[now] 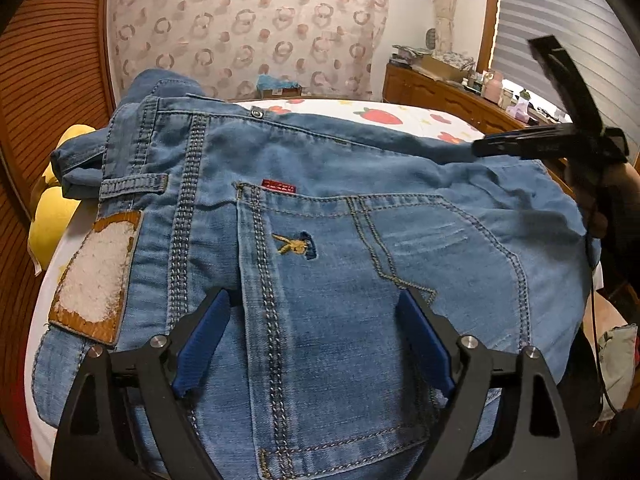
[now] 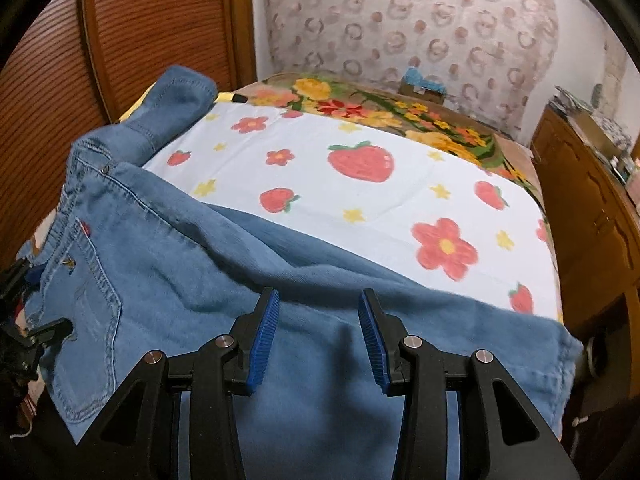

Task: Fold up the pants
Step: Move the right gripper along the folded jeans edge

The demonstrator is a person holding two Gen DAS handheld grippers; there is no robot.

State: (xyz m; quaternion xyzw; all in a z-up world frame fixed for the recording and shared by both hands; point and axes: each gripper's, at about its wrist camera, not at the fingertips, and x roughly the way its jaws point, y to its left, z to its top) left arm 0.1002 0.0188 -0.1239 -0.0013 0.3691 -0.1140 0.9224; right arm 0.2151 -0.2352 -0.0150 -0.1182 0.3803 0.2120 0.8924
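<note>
Blue denim pants [image 1: 328, 208] lie on the bed, back side up, with a back pocket [image 1: 360, 264], a red tag and a worn leather waist patch [image 1: 96, 276] showing. My left gripper [image 1: 316, 300] is open just above the pocket, holding nothing. My right gripper [image 2: 316, 300] is open over the leg part of the pants [image 2: 248, 272], holding nothing. It also shows in the left wrist view [image 1: 520, 144], dark and blurred at the right. The left gripper shows at the left edge of the right wrist view [image 2: 24, 320].
The bed has a white sheet with strawberries and flowers [image 2: 360, 168] and a floral blanket [image 2: 360, 108] at its far end. A wooden dresser [image 2: 592, 208] with clutter stands on the right. A ribbed wooden panel [image 2: 140, 40] is on the left. A yellow plush [image 1: 52, 216] lies beside the waistband.
</note>
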